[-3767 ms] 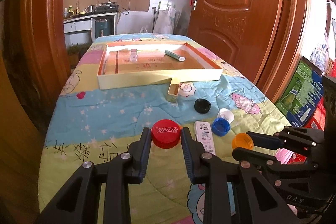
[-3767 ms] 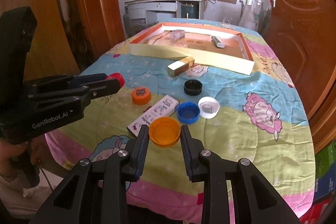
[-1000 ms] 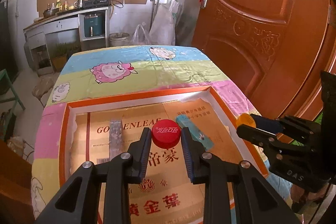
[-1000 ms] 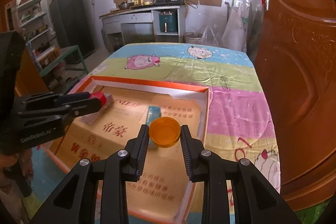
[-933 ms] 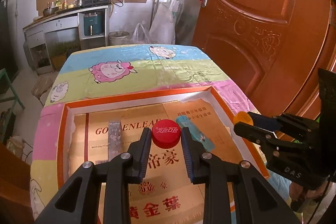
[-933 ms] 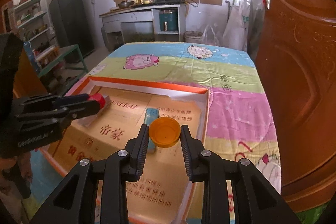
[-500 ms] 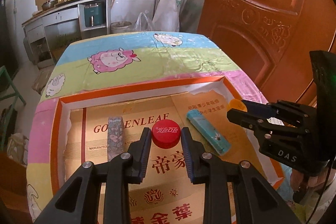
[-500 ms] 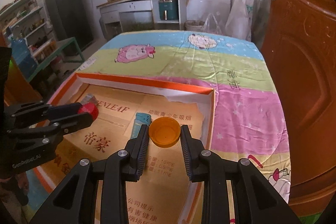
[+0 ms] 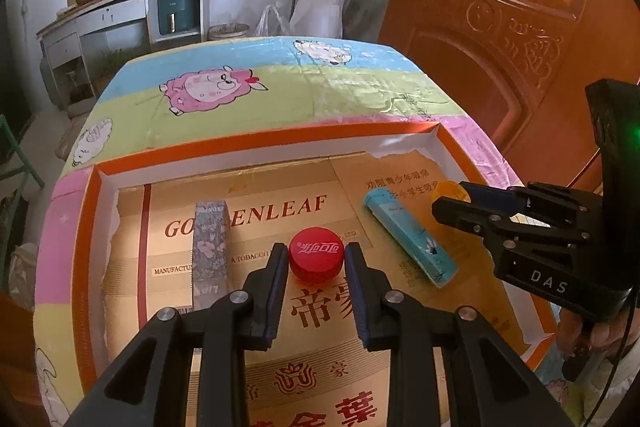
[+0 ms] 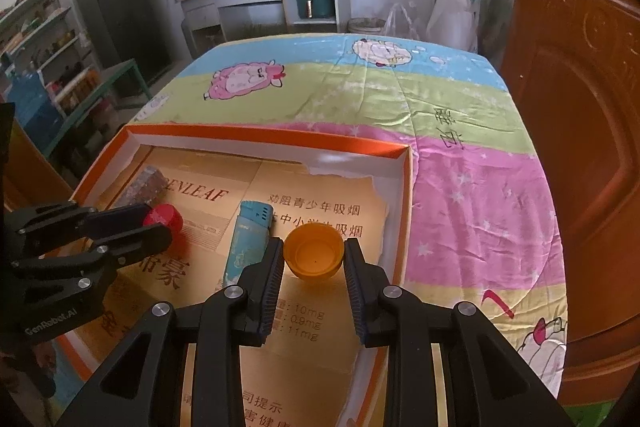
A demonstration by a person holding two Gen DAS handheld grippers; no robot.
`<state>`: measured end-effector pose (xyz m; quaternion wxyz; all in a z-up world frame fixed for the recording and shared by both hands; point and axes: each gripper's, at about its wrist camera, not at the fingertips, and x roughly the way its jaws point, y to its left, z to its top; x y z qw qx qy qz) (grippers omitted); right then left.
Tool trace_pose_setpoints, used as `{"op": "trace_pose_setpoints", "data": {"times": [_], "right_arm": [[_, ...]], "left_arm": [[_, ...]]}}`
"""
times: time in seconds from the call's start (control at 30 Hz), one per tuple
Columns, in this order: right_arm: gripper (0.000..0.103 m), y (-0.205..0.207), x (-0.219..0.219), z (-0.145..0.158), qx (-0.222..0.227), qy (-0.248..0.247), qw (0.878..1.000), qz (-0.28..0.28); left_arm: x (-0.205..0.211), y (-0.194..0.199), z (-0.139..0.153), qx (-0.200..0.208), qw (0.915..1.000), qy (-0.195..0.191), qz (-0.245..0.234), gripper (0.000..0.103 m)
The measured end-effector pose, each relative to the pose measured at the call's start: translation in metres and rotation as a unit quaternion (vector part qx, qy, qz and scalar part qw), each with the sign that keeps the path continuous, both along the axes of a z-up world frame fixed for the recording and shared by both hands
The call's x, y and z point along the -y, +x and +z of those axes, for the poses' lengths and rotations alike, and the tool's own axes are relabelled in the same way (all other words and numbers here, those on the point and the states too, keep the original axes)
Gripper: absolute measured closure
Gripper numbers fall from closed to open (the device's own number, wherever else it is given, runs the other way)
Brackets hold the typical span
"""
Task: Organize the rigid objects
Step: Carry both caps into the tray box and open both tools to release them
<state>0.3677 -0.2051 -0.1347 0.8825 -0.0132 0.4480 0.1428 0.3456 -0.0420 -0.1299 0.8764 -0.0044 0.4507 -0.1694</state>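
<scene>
over the tray (image 9: 256,143), tools clamp red cap (image 9: 316,255) and orange cap (image 10: 314,253), undersides hidden.

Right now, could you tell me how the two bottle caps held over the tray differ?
The red cap in the left gripper shows its closed, printed top; the orange cap in the right gripper faces hollow side up and shows no print. Both are pinched between fingers above the tray.

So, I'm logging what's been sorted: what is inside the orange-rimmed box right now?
Lying in the orange-rimmed box: a floral stick pack and a blue lighter. The red cap and orange cap hang gripped above its printed cardboard floor; the near end is hidden by the grippers.
</scene>
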Motion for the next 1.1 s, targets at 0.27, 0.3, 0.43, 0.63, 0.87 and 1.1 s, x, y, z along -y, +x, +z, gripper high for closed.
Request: {"op": "trace_pose_setpoints", "data": {"times": [0.27,0.3,0.43,0.63,0.87,1.1], "right_arm": [[0.072,0.005,-0.004,-0.005,-0.018,-0.020,1.000,-0.002],[0.072,0.005,-0.005,-0.005,-0.019,-0.023,1.000,-0.001],[0.072,0.006,-0.008,-0.006,-0.023,-0.032,0.999,0.003],[0.071,0.007,-0.011,-0.008,-0.030,-0.034,0.999,0.009],[0.064,0.006,-0.012,-0.008,-0.034,-0.030,0.999,0.015],[0.059,-0.001,-0.010,-0.004,-0.034,-0.016,0.999,0.010]], "left_arm": [[0.000,0.002,-0.007,-0.007,1.0000,0.005,0.000,0.073],[0.000,0.002,-0.007,-0.008,1.0000,0.006,-0.001,0.073],[0.002,0.001,-0.007,-0.007,0.9999,0.011,-0.003,0.073],[0.001,0.000,-0.007,-0.006,0.9999,0.013,-0.002,0.062],[0.001,-0.002,-0.005,-0.005,0.9999,0.015,-0.005,0.052],[-0.001,-0.012,0.006,0.009,0.9998,0.015,-0.003,0.052]]}}
